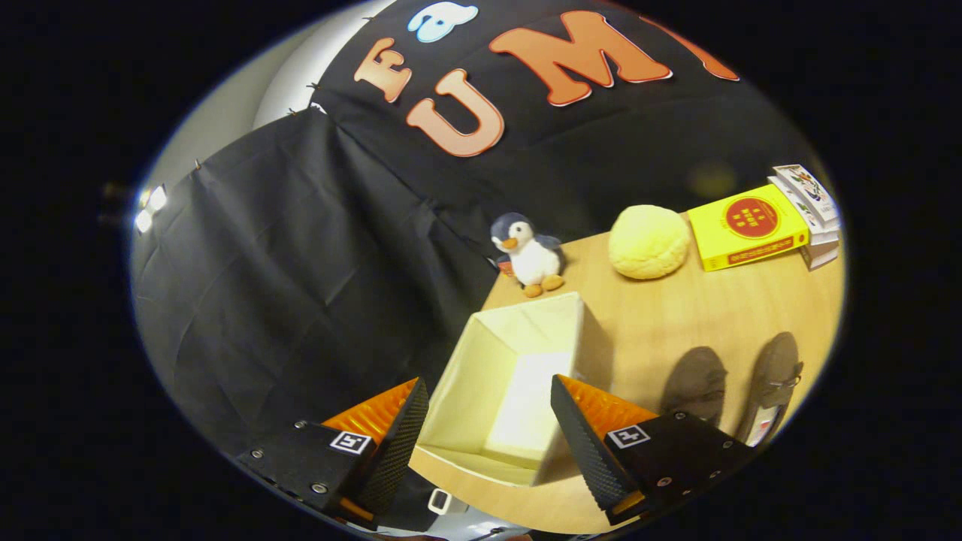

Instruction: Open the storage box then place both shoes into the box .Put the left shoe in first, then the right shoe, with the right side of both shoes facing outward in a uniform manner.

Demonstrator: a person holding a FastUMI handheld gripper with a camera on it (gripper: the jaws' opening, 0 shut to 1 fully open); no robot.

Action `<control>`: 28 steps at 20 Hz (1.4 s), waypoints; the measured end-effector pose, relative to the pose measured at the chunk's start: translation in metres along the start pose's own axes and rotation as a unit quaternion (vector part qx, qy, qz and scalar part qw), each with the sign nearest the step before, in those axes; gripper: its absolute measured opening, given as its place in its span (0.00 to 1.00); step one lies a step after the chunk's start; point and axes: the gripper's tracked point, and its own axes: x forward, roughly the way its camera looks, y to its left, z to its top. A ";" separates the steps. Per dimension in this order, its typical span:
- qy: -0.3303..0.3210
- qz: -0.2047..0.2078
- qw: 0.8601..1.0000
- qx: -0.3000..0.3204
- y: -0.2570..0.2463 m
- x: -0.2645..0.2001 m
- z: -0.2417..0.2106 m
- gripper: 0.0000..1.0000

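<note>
The box (511, 376) is sitting open and empty on the bench (676, 308), showing between the fingers of the tongs (488, 409), which are hanging spread wide apart and gripping nothing. The two shoes (695, 383) are lying side by side just right of the box, looking soft, light and a little floppy, so pinching the stiffer heel rim or collar is probably offering the surest hold. Farther off, a penguin (530, 255) is standing beyond the box, with a yellow ball (648, 242) and books (751, 225) to its right.
</note>
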 end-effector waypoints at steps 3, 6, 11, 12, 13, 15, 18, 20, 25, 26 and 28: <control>0.021 -0.056 0.998 -0.005 -0.054 -0.014 -0.020 0.98; 0.042 -0.104 0.994 -0.008 -0.097 -0.023 -0.038 0.98; 0.075 -0.150 0.986 -0.004 -0.149 -0.026 -0.063 0.93; 0.083 -0.157 0.984 -0.005 -0.156 -0.027 -0.069 0.91; 0.091 -0.163 0.982 -0.008 -0.163 -0.025 -0.074 0.90; 0.109 -0.177 0.978 -0.020 -0.177 -0.021 -0.085 0.88; 0.131 -0.191 0.972 -0.027 -0.195 -0.013 -0.100 0.79; 0.141 -0.205 0.968 -0.032 -0.206 -0.006 -0.105 0.69; 0.144 -0.218 0.965 -0.020 -0.225 0.017 -0.107 0.51; 0.145 -0.221 0.964 -0.012 -0.228 0.020 -0.107 0.47; 0.134 -0.228 0.964 -0.007 -0.235 0.027 -0.100 0.38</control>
